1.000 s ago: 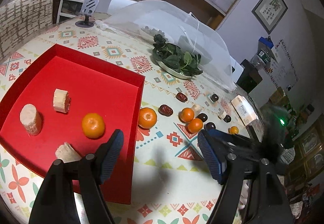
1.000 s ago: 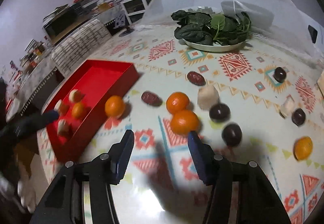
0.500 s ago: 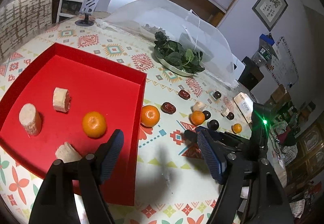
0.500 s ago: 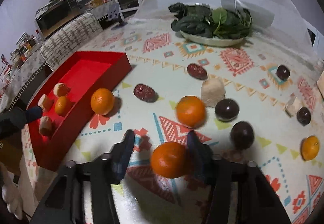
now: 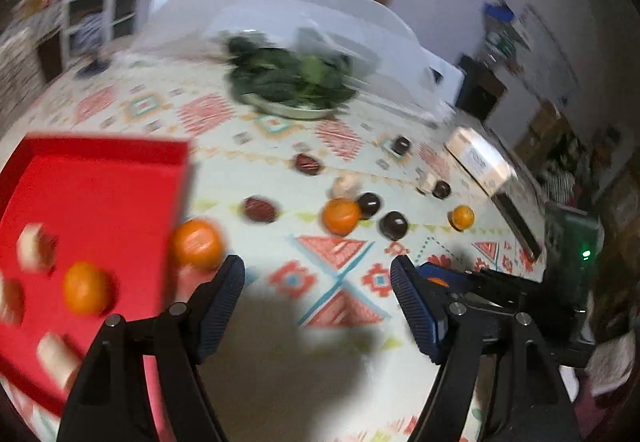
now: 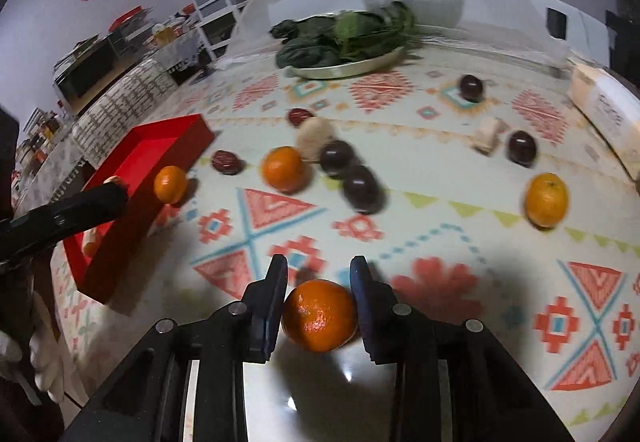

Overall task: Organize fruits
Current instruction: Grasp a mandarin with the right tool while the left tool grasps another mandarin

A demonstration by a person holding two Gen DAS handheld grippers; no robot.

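On the left, the red tray (image 5: 100, 202) is sitting on the patterned table (image 6: 460, 242), holding one tangerine (image 5: 85, 293) and four pale chunks. Another orange (image 5: 197, 243) is lying just beside the tray's wall. The left gripper (image 5: 316, 306) is hanging with its fingers wide apart, holding nothing. Two more tangerines, two red dates and four dark round fruits are lying loose further right. The right gripper (image 6: 319, 292) is now clamping a fifth tangerine (image 6: 319, 315) between its fingers, lifted nearer than half a second ago, when it was only closing around it.
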